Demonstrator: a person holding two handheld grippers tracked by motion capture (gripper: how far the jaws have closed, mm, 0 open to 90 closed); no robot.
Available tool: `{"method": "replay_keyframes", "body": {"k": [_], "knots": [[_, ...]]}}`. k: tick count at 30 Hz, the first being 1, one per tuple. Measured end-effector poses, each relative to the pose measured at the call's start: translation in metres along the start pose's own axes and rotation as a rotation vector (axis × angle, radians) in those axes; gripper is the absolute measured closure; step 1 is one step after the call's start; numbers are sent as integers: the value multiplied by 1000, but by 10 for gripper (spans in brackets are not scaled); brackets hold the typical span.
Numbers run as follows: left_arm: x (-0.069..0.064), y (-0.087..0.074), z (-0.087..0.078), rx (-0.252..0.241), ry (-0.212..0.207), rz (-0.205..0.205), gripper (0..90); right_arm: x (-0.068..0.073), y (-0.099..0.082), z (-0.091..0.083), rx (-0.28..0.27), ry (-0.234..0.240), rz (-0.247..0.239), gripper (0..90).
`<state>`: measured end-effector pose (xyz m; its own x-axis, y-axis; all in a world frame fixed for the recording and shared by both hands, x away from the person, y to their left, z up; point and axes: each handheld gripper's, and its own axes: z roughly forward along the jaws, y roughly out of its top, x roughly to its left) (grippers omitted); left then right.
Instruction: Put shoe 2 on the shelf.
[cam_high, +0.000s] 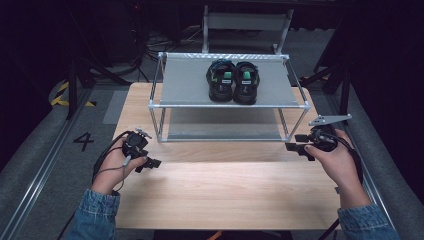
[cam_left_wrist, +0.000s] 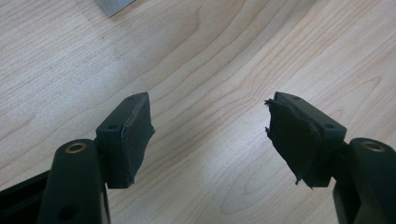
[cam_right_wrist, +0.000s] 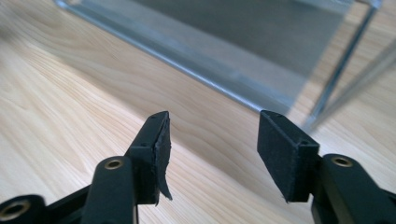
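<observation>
Dark room, cables and stand legs on the grey floor behind; a number "4" (cam_high: 83, 141) is marked on the floor left of the table. Light wooden table (cam_high: 225, 190) lit from above.

Two-tier metal-frame rack (cam_high: 227, 104) stands at the far half of the table, grey shelf panels. Pair of black sandals with green insoles (cam_high: 233, 81) sits side by side on the top shelf, right of centre, toes toward the person. Lower shelf looks bare.

Left gripper (cam_high: 150, 164): held in the left hand (cam_high: 116, 167) near the table's left edge, in front of the rack's near-left leg, jaws pointing right across the wood. In the left gripper view (cam_left_wrist: 210, 135) the jaws are spread wide with nothing between them, bare wood grain below. Pad edges frayed. Whether the jaw tips touch the tabletop I cannot tell.

Right gripper (cam_high: 296, 146): held in the right hand (cam_high: 337, 162) at the right edge, jaws pointing left toward the rack's near-right leg, grey three-cornered plate on top. In the right gripper view (cam_right_wrist: 212, 149) the jaws are apart, empty; left pad peeling at its lower edge. Rack's lower rail and leg sit just ahead, blurred, not touched.
</observation>
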<state>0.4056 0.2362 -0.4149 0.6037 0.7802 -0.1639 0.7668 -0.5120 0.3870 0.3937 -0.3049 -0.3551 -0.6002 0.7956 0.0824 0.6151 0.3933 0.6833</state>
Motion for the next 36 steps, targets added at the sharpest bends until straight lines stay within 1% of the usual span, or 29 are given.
{"method": "replay_keyframes", "body": {"k": [1,2,3,5,6,8,11,16,19,21,22,23,25,26,28,29,36], "knots": [[1,-1,0,3,6,4,304,-1,-4,1,11,-17,-2,441],[1,-1,0,3,6,4,301,-1,-4,1,11,-17,-2,441],[2,-1,0,2,12,-5,301,-2,-7,2,21,-29,-3,438],[3,-3,0,8,21,-9,297,-4,-14,5,31,-44,0,433],[4,-3,0,7,22,-14,297,-5,-21,6,33,-48,22,428],[4,-4,0,5,24,-17,297,-7,-27,9,34,-51,35,426],[4,-4,1,9,25,-13,296,-11,-35,13,35,-43,54,420],[4,-4,0,4,25,-18,295,-14,-43,19,36,-35,69,408],[4,-4,0,5,24,-15,295,-18,-50,24,24,-39,79,408],[4,-4,1,5,23,-14,294,-20,-55,26,17,-36,99,405],[4,-4,1,5,21,-14,294,-21,-57,27,31,-41,100,399],[4,-4,1,5,21,-14,294,-21,-57,27,31,-41,100,399],[5,-4,1,4,20,-15,294,-24,-60,28,47,-58,93,398],[5,-4,1,4,22,-16,294,-25,-62,29,46,-59,103,398],[5,-4,1,3,24,-15,294,-27,-65,31,43,-56,106,398],[5,-4,1,3,24,-15,294,-28,-68,34,52,-54,109,397],[5,-3,2,8,22,-7,294,-30,-76,41,55,-60,95,392]]}}
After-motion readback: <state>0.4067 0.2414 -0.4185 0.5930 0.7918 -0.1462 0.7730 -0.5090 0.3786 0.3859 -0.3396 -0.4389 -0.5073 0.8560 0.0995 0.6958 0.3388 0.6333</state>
